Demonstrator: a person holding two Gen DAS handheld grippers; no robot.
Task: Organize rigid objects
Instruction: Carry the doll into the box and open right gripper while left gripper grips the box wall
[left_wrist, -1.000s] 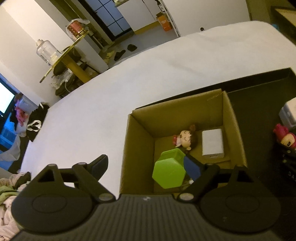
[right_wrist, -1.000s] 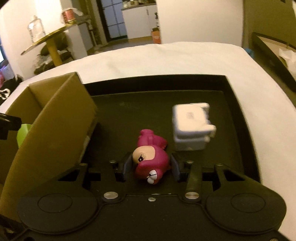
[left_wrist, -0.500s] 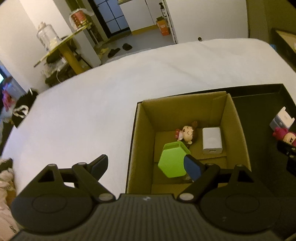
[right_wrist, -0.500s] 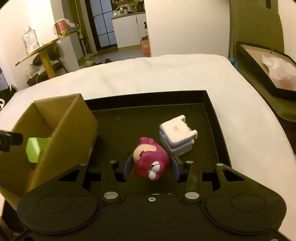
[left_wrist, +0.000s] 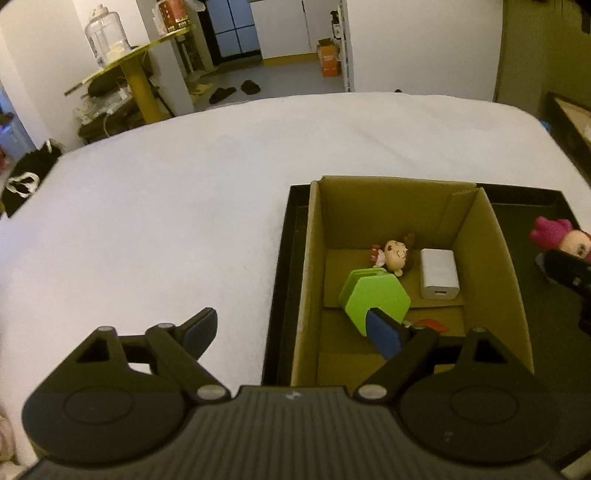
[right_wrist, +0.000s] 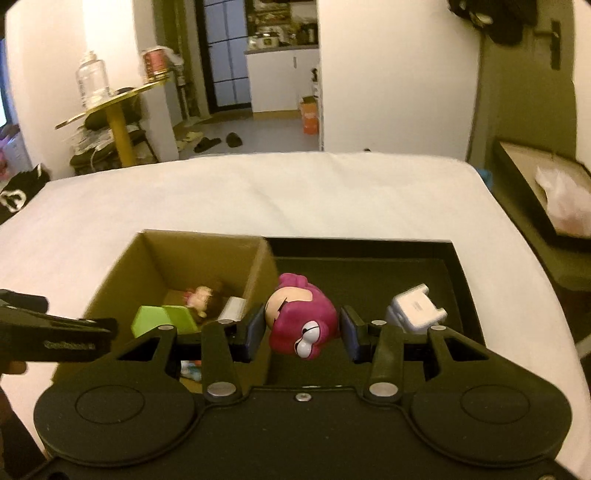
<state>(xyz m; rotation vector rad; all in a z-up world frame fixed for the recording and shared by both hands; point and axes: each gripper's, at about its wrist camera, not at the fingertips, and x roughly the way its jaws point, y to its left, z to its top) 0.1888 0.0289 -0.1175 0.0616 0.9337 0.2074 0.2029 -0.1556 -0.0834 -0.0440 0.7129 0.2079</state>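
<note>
1. Between the blue pads of the right gripper (right_wrist: 302, 333), a glossy magenta figurine (right_wrist: 301, 321) is clamped on both sides. It is held above the black tray (right_wrist: 458, 284), just right of the cardboard box (right_wrist: 258, 266).
2. Figurine orientation: lying sideways, face toward the camera, long axis running roughly left to right.
3. Left gripper (left_wrist: 291, 330): jaws spread wide, gripping nothing. Its right finger overlaps the green hexagonal block (left_wrist: 376, 295); contact cannot be determined.
4. Box contents: the matte green block, a small doll (left_wrist: 393, 254) lying down, and a smooth white rectangular charger (left_wrist: 439, 273) lying flat, long axis near to far.
5. A white angular plastic piece (right_wrist: 415, 308) rests on the tray, right of the figurine.
6. Tray and box sit on a white cloth surface (left_wrist: 166, 221).
</note>
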